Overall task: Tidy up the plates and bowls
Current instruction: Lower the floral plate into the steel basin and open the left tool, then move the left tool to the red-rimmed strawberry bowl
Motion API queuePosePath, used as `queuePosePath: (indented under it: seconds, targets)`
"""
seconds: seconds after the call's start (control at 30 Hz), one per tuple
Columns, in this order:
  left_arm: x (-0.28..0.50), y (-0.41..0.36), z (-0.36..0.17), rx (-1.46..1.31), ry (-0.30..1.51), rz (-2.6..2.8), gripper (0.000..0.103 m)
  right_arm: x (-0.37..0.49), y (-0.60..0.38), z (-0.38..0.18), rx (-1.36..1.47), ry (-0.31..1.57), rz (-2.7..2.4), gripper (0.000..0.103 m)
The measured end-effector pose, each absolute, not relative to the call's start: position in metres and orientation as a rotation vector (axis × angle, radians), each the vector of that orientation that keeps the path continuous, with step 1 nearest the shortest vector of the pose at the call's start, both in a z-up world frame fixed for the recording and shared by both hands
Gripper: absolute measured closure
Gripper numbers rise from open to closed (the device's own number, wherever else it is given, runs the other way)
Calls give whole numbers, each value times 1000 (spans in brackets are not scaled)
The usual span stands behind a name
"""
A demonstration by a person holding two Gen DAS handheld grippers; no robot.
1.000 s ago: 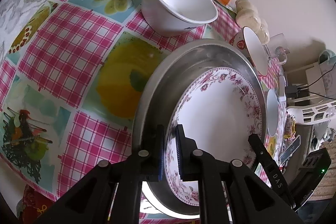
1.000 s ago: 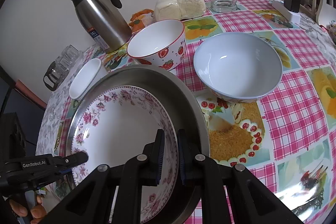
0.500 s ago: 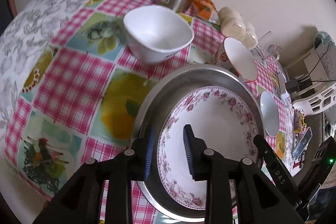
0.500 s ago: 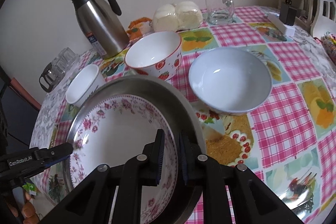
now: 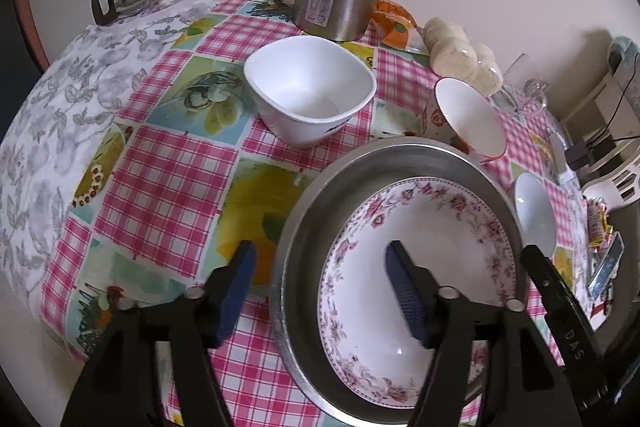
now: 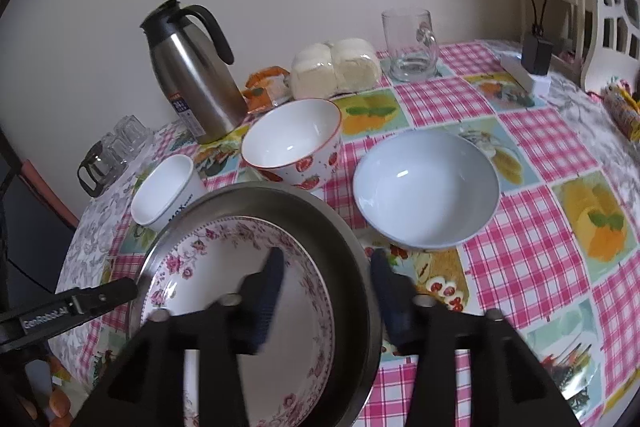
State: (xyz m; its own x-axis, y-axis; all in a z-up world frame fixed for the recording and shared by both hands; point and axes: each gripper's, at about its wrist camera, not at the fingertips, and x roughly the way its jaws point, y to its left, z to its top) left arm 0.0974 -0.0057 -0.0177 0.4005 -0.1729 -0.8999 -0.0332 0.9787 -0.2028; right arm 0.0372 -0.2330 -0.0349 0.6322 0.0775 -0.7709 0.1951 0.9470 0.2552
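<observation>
1. The floral plate [image 5: 416,291] lies nested inside the steel pan [image 5: 304,267], which sits on the checked tablecloth [image 5: 168,183] at the near edge of the table. In the right wrist view the same plate [image 6: 208,279] fills the pan [image 6: 344,255] at about 7 o'clock.

2. The change: a second ago both grippers were pinched shut on the rims, the left at the pan's near-left edge and the right at its near-right edge. Now the left gripper [image 5: 320,291] has its jaws spread wide, one finger outside the pan and one above the plate, gripping nothing.

3. The right gripper [image 6: 326,291] has likewise let go; its fingers straddle the pan rim, apart from it, and both cameras have drawn back and up.

4. Meaning, as I judge it: the pan-and-plate stack has been set down and released, so this placement is finished.

5. Still loose on the cloth are the square white bowl [image 5: 310,91] at 11 o'clock of the pan, the strawberry bowl [image 6: 292,143] at 12 o'clock and the pale blue bowl [image 6: 426,191] at 2 o'clock. One of these is likely next to be stacked.
</observation>
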Motion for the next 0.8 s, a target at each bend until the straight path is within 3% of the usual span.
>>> queuePosePath:
  seconds: [0.13,0.2,0.27,0.67,0.8]
  targets:
    - [97,-8,-19,-161,1161,-69,27,39,-229,-35,310,887,-61,35]
    - [98,-9,-21,-139,1165,-61,17,39,-229,-36,301,887,-65,30]
    - [98,-10,-21,-127,1158,-60,16,39,-229,-37,299,887,-70,21]
    - [95,-17,-18,-50,1112,-24,8,40,-235,-42,285,906,-96,2]
    - [96,-18,-18,-43,1108,-17,7,40,-236,-42,282,908,-101,1]
